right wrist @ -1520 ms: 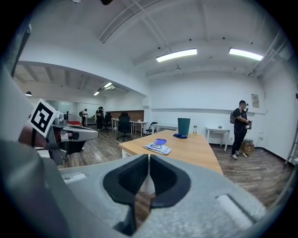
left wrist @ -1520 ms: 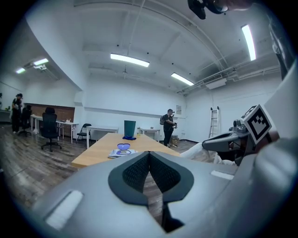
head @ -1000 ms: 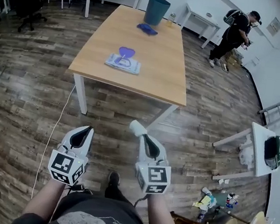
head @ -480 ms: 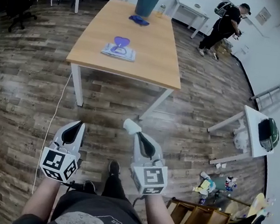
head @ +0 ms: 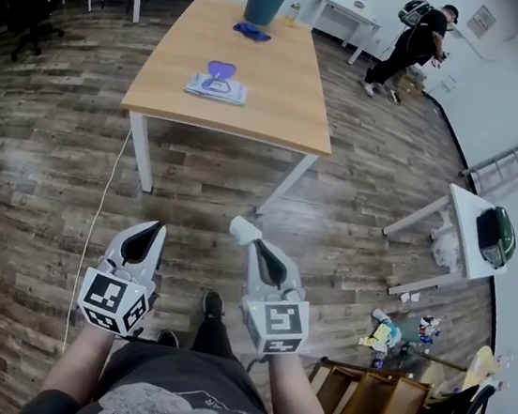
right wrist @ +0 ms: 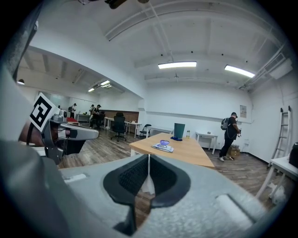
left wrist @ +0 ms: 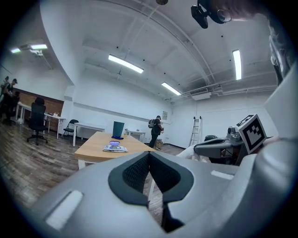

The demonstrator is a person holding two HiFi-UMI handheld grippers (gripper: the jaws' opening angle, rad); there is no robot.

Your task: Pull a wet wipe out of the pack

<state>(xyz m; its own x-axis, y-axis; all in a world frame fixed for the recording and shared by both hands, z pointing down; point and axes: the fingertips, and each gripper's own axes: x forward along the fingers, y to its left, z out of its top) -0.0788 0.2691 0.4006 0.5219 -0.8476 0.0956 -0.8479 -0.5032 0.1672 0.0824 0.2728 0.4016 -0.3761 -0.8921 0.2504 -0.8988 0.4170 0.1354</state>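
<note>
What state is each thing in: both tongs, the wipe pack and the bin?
Left tongs: shut, empty.
Right tongs: shut on a white wipe.
Wipe pack: flat on the table, purple lid flipped open.
Bin: upright at the table's far end.

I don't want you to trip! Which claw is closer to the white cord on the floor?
Left. The left claw is just right of the white cord; the right claw, shut on a white wipe, is farther right.
</note>
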